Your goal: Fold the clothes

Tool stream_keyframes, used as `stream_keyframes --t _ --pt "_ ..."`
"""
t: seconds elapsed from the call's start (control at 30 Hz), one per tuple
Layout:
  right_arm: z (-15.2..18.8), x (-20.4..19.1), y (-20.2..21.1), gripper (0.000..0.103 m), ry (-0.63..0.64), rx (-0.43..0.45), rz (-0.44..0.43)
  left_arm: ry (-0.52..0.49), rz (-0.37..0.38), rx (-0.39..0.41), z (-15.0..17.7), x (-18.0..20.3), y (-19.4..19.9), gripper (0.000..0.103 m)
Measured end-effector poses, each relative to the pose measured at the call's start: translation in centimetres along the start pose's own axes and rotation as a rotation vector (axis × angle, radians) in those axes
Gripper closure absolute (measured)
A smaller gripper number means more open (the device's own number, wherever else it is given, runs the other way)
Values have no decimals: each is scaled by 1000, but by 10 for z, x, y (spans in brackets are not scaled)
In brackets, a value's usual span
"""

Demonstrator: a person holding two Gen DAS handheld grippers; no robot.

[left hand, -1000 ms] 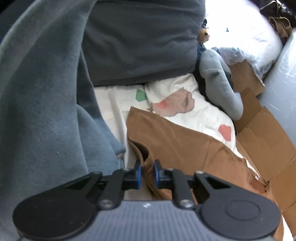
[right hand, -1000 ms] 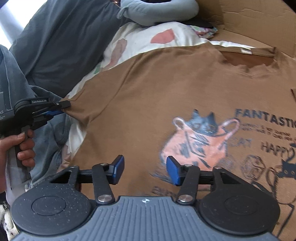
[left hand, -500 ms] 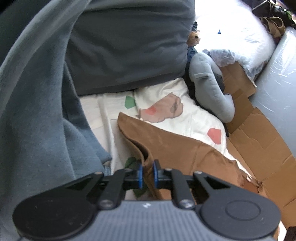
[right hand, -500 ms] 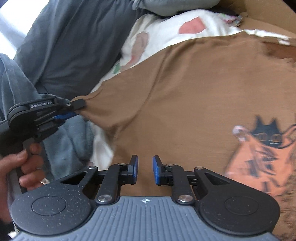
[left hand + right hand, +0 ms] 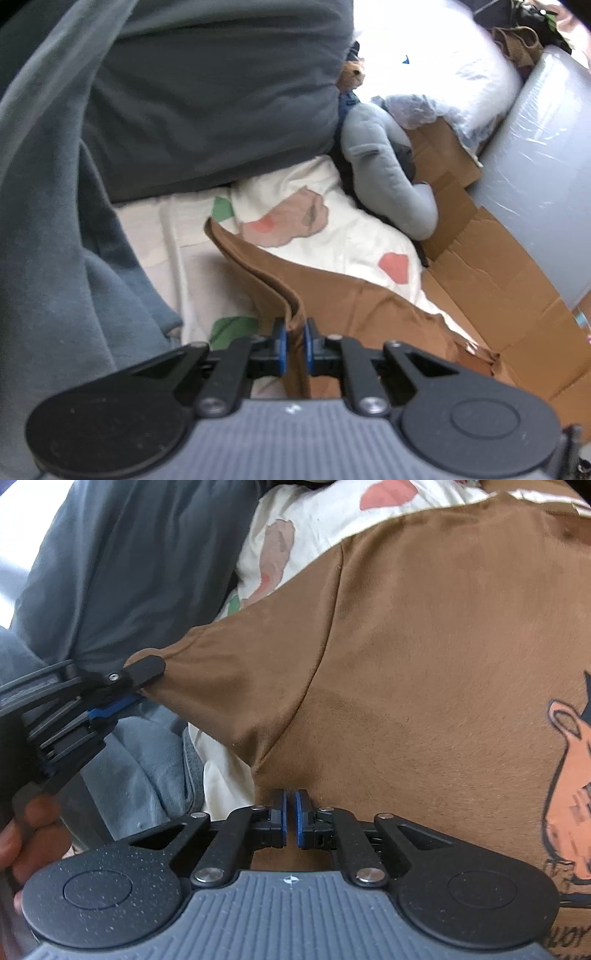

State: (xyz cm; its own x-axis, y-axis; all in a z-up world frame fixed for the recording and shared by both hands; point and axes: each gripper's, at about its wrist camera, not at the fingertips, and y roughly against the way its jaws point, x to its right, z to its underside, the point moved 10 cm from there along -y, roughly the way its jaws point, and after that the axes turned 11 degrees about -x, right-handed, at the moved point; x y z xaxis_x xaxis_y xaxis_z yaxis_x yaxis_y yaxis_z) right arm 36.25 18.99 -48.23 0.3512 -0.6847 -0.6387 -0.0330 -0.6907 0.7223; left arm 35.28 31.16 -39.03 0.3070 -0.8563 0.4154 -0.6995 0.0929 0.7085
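shirt (image 5: pixel 424 664): soft brown knit, sleeve pulled to a point
left gripper (image 5: pixel 293 343): clamped on sleeve edge
right gripper (image 5: pixel 290 821): pinched closed at side seam, fabric between pads unclear

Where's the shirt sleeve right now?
In the right wrist view, the sleeve stretches left, its end pinched by the left gripper, over the grey blanket.

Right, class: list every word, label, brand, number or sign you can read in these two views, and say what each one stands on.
No text reads in full.
On the brown T-shirt, at the bottom right edge of the right wrist view: a cut-off printed word, too partial to read.
On the left gripper, a side label: blurred, unreadable.
On the right gripper, grey body: a small white compass-like mark, no letters.
Left wrist view: a similar white mark, blurred; no other text.
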Motion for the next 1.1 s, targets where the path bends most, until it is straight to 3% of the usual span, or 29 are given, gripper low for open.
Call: stream_keyframes --t 1.1 --pt "5 2 -23 98 -46 16 -52 -137 170 -226 58 57 -21 98"
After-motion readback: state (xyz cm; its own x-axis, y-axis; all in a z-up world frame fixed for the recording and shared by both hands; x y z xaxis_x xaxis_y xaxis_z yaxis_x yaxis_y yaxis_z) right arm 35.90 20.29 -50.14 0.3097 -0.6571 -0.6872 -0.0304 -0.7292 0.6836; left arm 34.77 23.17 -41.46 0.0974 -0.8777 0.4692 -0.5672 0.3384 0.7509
